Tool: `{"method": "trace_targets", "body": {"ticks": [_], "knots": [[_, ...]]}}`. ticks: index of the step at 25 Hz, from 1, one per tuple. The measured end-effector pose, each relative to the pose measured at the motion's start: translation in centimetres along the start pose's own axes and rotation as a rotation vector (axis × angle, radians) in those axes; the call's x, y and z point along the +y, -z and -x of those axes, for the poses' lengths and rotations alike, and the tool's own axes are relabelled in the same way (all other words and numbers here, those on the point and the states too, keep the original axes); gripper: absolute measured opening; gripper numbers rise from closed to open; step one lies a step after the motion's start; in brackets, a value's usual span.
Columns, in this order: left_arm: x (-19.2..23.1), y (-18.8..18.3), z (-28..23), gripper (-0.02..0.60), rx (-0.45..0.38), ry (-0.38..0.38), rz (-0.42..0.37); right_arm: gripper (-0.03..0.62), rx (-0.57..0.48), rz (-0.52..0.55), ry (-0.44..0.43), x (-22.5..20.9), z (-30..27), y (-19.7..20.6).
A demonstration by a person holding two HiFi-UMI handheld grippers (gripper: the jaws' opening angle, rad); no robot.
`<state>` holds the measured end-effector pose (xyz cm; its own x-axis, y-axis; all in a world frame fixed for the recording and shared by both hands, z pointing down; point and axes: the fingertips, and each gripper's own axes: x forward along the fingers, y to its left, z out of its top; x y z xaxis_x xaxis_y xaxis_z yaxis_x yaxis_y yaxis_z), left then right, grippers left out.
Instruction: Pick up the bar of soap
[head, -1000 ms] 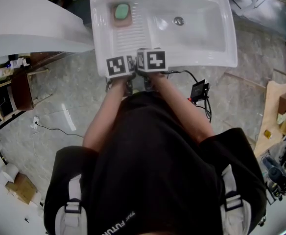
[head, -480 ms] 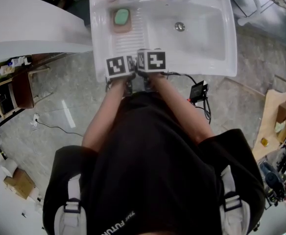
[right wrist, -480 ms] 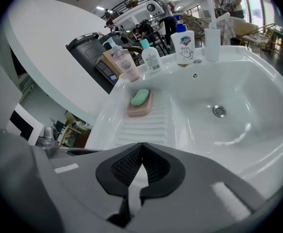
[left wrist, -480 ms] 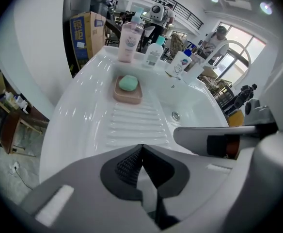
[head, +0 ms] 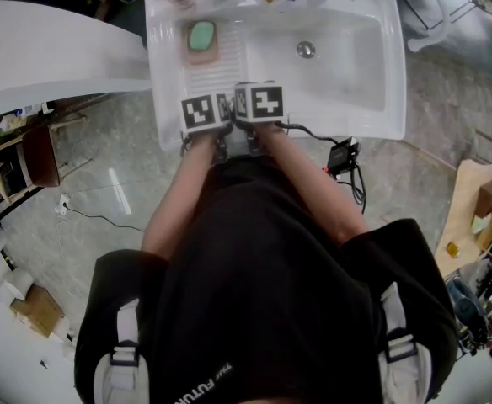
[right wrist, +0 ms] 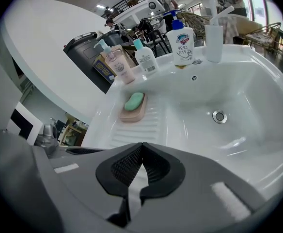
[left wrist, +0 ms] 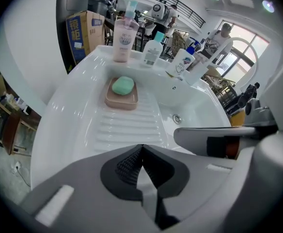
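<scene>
Soap [left wrist: 122, 85] lies untouched; left gripper [left wrist: 141, 148] and right gripper [right wrist: 141, 148] closed, empty.

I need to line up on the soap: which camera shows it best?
The left gripper view: the soap sits near centre and largest, its whole top clear above the dish. The right gripper view shows the soap smaller, at a slant. The head view shows it small, near the top edge.
</scene>
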<state>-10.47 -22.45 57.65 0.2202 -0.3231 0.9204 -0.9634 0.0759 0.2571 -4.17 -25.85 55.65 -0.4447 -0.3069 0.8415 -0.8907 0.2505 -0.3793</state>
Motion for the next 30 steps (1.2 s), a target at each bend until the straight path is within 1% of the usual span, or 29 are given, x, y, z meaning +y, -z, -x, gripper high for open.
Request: {"method": "trace_targets", "body": {"ticks": [4, 11, 17, 22, 30], "knots": [[-0.5, -0.3, -0.9, -0.003, 0.009, -0.011, 0.012, 0.014, 0.028, 0.002, -0.016, -0.8, -0.3, -0.1], [-1.1, -0.8, -1.9, -0.003, 0.016, -0.025, 0.022, 0.014, 0.050, -0.015, -0.012, -2.5, -0.8, -0.4], [-1.3, -1.3, -2.1, -0.003, 0.016, -0.027, 0.012, 0.014, 0.047, -0.035, -0.019, -2.8, -0.8, -0.7], [-0.4, -1.5, -1.9, -0.003, 0.017, -0.026, 0.012, 0.014, 0.042, -0.040, -0.012, -2.5, -1.1, -0.8], [1.1, -4.5, -0.6, -0.002, -0.002, -0.008, 0.000, 0.012, 0.019, -0.080, 0.007, -1.6, -0.9, -2.3]]}}
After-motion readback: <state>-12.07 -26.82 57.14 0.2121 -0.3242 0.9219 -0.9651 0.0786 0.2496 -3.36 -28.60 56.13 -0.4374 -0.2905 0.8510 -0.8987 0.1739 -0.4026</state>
